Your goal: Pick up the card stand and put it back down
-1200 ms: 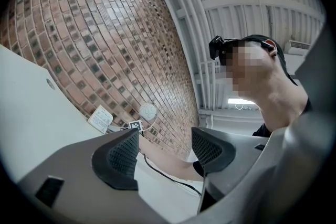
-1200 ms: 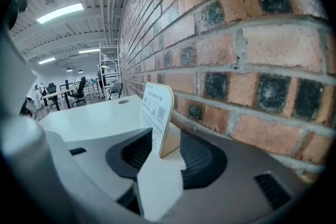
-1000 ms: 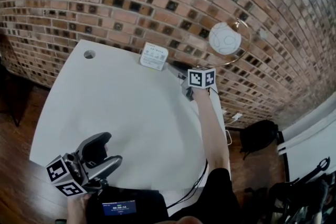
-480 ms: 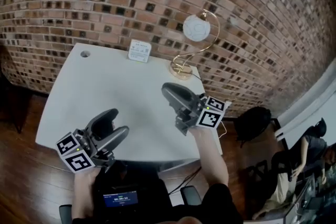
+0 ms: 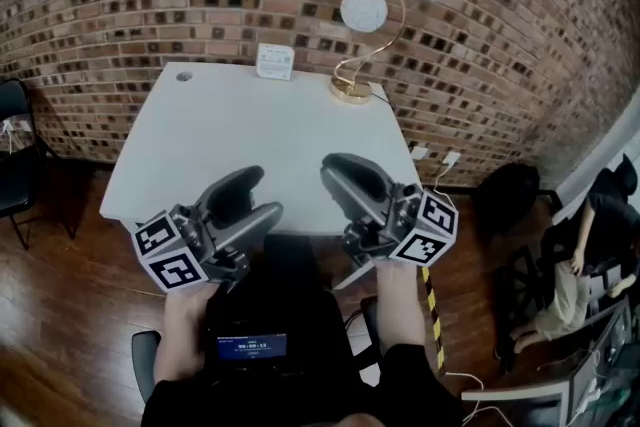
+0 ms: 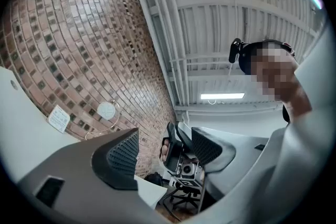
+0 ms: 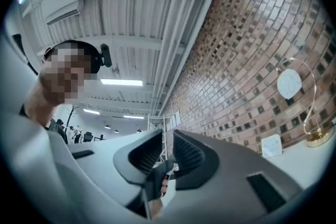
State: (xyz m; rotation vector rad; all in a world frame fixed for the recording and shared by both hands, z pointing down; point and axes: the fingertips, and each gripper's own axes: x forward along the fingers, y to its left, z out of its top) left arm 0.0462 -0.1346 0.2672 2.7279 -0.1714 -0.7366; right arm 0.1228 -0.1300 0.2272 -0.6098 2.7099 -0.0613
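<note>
left claw (image 6: 164, 149): jaws wide apart, nothing between | right claw (image 7: 167, 155): jaws nearly together, narrow gap, nothing gripped | position: both claws held at near edge of desk (image 5: 250, 140), 7 and 5 o'clock | card stand (image 5: 274, 61): upright at desk far edge, 12 o'clock, well apart from both claws | lamp (image 5: 352, 45): at 3 o'clock of card stand

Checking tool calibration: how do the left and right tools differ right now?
Left tool jaws stand wide apart; right tool jaws leave a narrow gap. Left tool angles rightward, right tool leftward. Both are empty, held by the near edge of the table.
</note>
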